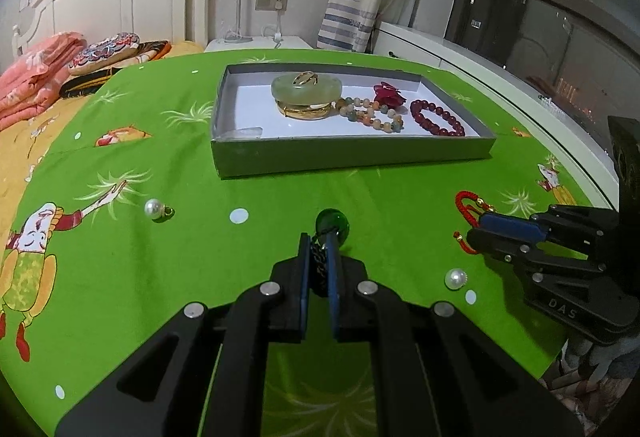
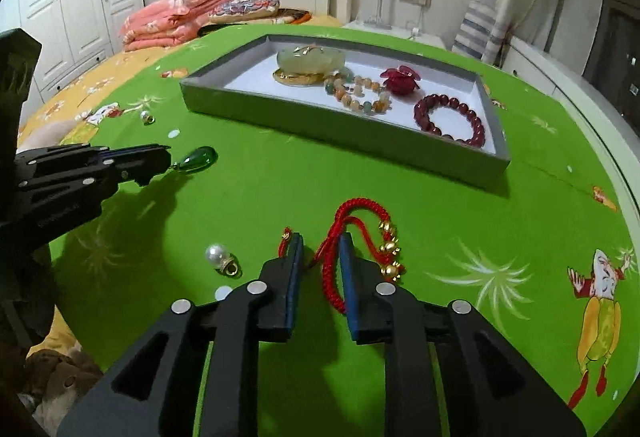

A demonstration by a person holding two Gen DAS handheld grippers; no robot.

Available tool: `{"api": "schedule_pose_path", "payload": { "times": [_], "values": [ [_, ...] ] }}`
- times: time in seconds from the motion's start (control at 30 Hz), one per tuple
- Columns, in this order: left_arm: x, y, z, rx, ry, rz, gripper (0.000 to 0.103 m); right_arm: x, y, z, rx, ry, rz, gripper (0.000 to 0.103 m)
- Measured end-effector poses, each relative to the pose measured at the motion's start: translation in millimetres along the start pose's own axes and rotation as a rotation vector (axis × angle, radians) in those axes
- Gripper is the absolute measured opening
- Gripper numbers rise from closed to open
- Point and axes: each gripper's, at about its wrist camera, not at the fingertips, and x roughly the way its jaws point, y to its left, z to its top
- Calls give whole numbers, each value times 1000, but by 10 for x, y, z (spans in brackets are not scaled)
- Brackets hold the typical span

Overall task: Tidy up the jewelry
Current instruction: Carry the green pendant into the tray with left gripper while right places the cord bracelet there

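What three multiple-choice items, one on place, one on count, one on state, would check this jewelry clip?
1. Where does the dark red bead bracelet lie?
A. on the green cloth
B. in the grey tray
C. between the right fingers

2. How many loose pearls lie on the green cloth?
A. one
B. two
C. four

3. What is the left gripper doing?
A. pinching the chain of the green pendant
B. standing open over a pearl
C. resting inside the tray

Key: 1 B, the bracelet sits at the right end inside the grey tray. 2 B, one pearl lies left of the left gripper and the other pearl lies near the right gripper. 3 A, its fingers are closed on the dark chain, with the green pendant just beyond the tips.
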Motion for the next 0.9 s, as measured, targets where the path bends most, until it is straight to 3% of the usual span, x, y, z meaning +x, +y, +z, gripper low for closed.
{"api": "schedule_pose_path", "payload": {
  "times": [0.07,0.1,0.17,0.27,0.4,0.6,0.9],
  "values": [
    [-17,-26,-3,13,-12,8,8,0,12,-13,-14,1,-5,15],
    [-27,-36,-6,18,-18,12,8,-1,29,-13,-29,2,-12,6],
    [-67,-62,-14,25,-46,31,8,-9,86,-21,-63,2,-38,6],
    [-134,-123,-27,50,-90,61,8,-45,23,-57,-13,-25,-12,6],
    [-223,-214,-33,66,-144,61,8,-246,-128,-80,82,-139,61,6],
    [-310,-285,-20,75,-189,59,8,-531,-259,-58,143,-263,64,6],
    [-396,-393,99,101,-239,65,8,-599,-283,-8,163,-326,44,6]
  ]
}}
